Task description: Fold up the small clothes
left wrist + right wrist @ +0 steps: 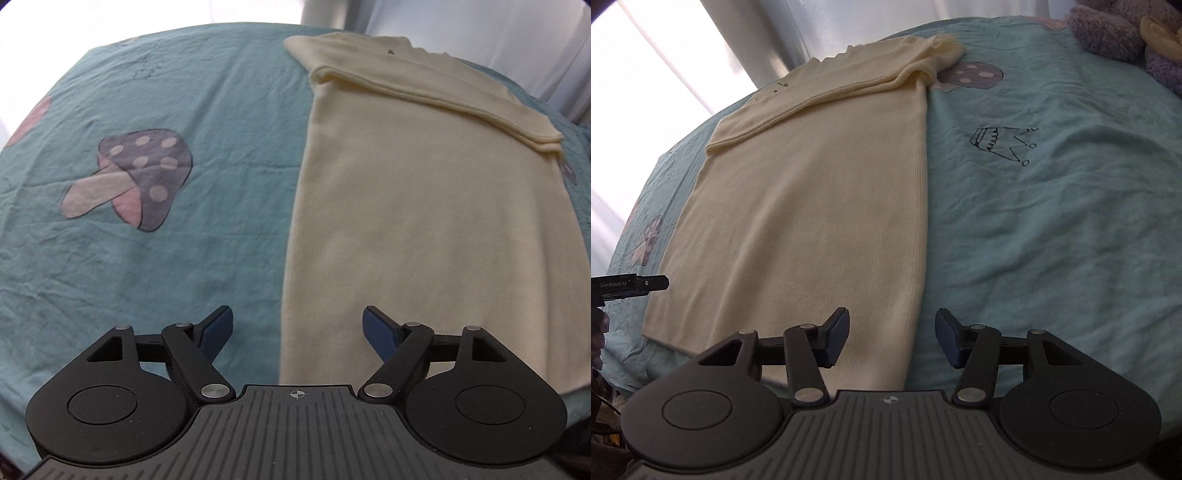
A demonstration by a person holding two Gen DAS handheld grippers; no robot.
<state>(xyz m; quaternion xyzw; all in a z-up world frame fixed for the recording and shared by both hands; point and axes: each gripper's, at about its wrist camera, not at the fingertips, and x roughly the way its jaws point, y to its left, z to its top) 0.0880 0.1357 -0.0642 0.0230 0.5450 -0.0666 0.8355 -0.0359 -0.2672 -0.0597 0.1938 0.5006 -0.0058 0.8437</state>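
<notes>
A cream top (424, 229) is laid flat on a bed sheet (207, 240), its sleeves folded across the upper part.
The left gripper (297, 332) is held open over the top's one side edge, the right gripper (891, 341) open over the other; nothing is gripped.

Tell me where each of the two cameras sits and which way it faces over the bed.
Left wrist: on the left gripper, aimed steeply down over the cream garment's near left edge and the teal bedsheet with a mushroom print; open jaws show.
Right wrist: on the right gripper, aimed down over the garment's near right edge; open jaws show, a crown print beyond.
Shared: garment, folded sleeve, sheet.
</notes>
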